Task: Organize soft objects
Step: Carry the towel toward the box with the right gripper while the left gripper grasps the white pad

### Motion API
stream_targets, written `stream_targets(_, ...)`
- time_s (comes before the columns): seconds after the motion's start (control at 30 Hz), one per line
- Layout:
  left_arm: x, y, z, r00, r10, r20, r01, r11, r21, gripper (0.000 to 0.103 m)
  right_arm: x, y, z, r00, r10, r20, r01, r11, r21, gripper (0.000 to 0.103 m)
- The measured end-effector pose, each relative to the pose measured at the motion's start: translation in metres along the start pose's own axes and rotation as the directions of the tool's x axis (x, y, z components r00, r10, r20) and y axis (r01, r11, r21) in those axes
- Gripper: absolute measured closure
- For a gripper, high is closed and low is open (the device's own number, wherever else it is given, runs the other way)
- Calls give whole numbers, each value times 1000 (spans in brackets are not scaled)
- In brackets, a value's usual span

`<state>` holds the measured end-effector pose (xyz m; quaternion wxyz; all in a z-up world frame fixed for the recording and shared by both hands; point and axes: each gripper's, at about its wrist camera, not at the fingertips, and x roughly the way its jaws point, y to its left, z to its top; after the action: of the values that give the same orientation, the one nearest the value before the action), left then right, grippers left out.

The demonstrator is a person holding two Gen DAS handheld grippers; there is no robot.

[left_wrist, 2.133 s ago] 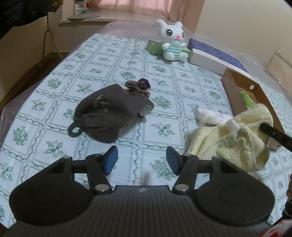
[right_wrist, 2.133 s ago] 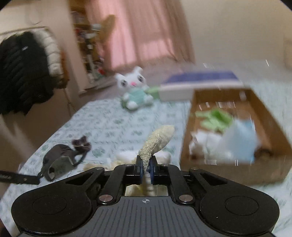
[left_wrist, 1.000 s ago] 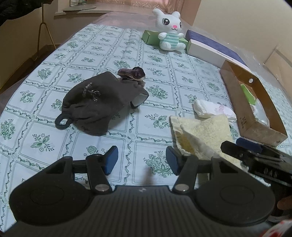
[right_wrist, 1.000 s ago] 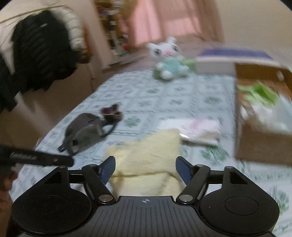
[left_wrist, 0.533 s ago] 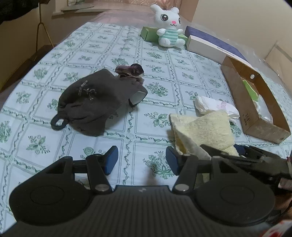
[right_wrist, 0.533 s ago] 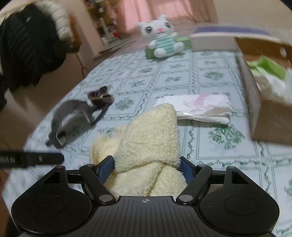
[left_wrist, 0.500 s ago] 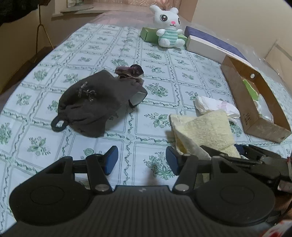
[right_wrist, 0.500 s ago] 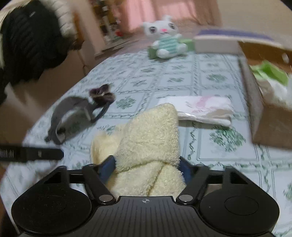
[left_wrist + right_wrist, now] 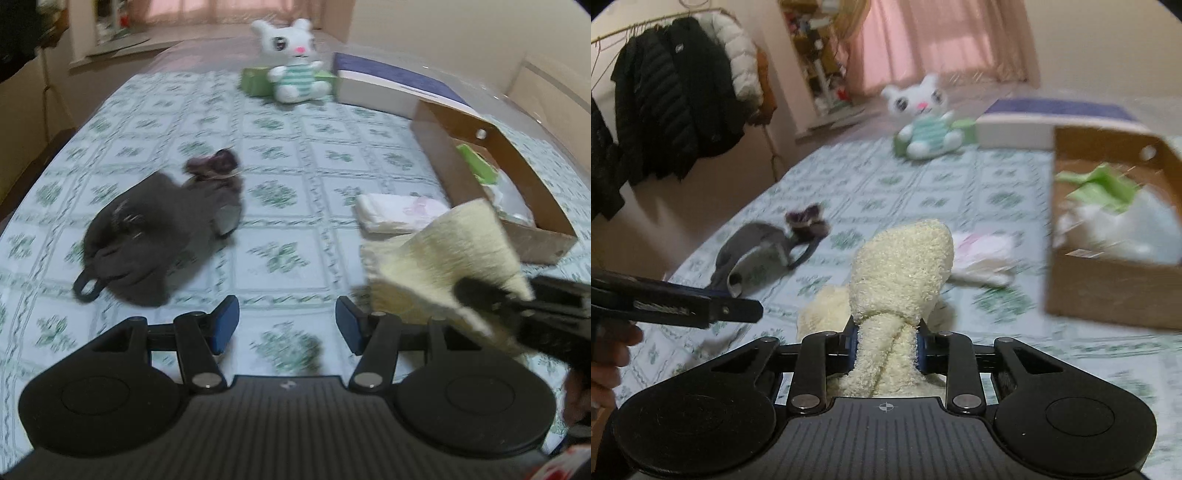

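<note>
My right gripper is shut on the folded cream towel and holds it lifted off the patterned tablecloth; the towel also shows in the left wrist view, with the right gripper clamped on it. My left gripper is open and empty, low over the cloth, and it appears at the left of the right wrist view. A dark grey glove with a purple scrunchie lies left of centre. A folded white cloth lies by the cardboard box.
The cardboard box at the right holds green and white soft items. A white plush bunny, a green box and a blue-and-white box stand at the far end. Coats hang on a rack to the left.
My right gripper has closed on the cream towel and lifted it off the table, after setting it down and opening a second ago. My left gripper stays open and has shifted slightly.
</note>
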<state>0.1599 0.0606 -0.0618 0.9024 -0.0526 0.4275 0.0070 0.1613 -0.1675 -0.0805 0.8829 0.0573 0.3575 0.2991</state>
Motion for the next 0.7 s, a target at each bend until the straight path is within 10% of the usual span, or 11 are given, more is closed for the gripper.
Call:
stream_targets(0.37,24,-69,35,991,-127,31,115,961,250,48,-95,-53,21,974,-176,144,161,980,114,75)
stream_targets(0.7,67,-107,67,978,-209,26,175,873,454,47,-139,-94,53,916,-270,296,201,949,242,75)
